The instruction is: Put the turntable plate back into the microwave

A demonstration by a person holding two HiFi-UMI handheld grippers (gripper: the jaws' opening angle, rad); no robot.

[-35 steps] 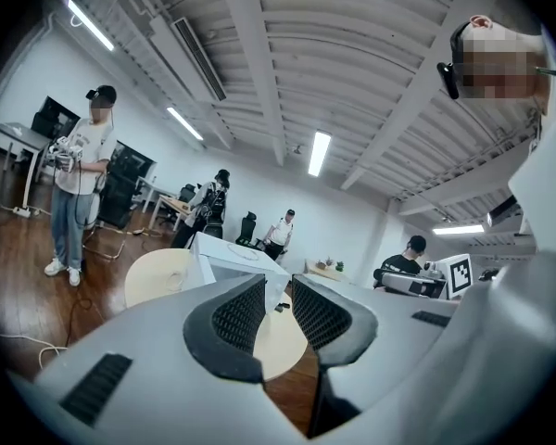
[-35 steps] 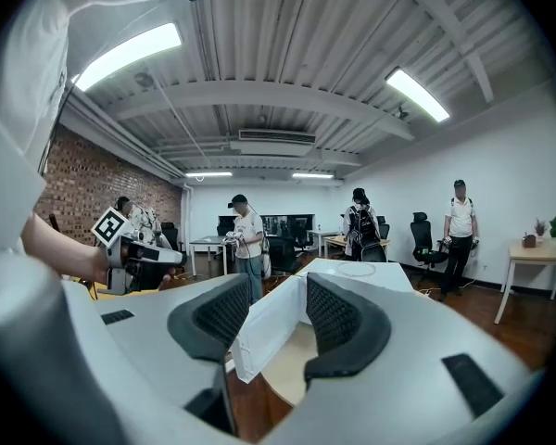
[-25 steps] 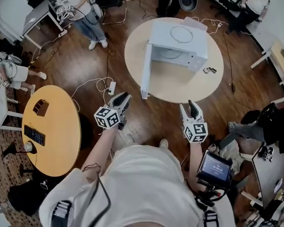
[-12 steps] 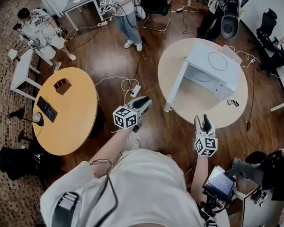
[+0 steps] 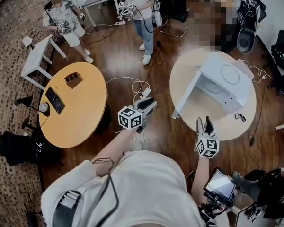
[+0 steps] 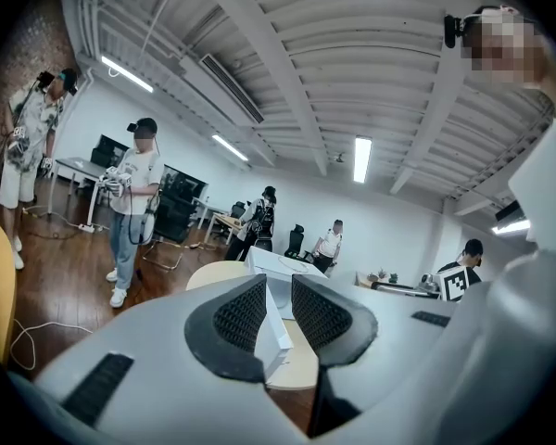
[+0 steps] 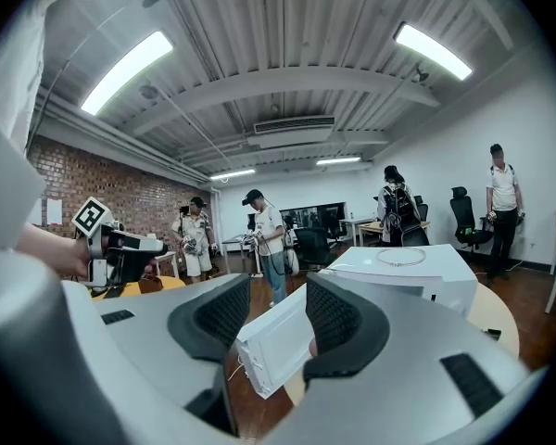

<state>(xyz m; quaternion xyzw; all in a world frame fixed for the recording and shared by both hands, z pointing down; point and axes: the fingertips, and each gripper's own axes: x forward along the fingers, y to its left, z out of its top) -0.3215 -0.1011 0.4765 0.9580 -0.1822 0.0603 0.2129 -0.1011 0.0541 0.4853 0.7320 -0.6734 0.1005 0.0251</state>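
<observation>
1. Standing on the wooden floor (image 5: 123, 56) between 2 round tables, a person holds the left gripper (image 5: 149, 100) and the right gripper (image 5: 204, 122) out toward the microwave (image 5: 227, 86). Both sets of jaws stand apart with nothing between them.
2. The microwave sits on the cream table (image 5: 222, 125) to the person's right, its door (image 5: 185, 96) swung wide. A thin clear ring on its roof looks to be the turntable plate (image 5: 230, 74), though glass at this range is hard to confirm.
3. Judging by the stance, the step in hand is the approach, as neither gripper is at the oven yet. Doing it well means squaring up to the open side, taking the plate by its rim with 1 gripper and keeping it level. The other gripper can steady it through the opening until it seats on the cavity floor.
4. Glass is slick and brittle, so a pinch too near the edge could let it tip.
5. A white cable (image 5: 132, 83) trails across the floor just ahead of the left gripper, a likely snag for feet.
6. The orange table (image 5: 80, 117) at left carries a dark keyboard (image 5: 54, 100) and a small box (image 5: 73, 79). Other people with similar rigs stand farther off among desks and office chairs.
</observation>
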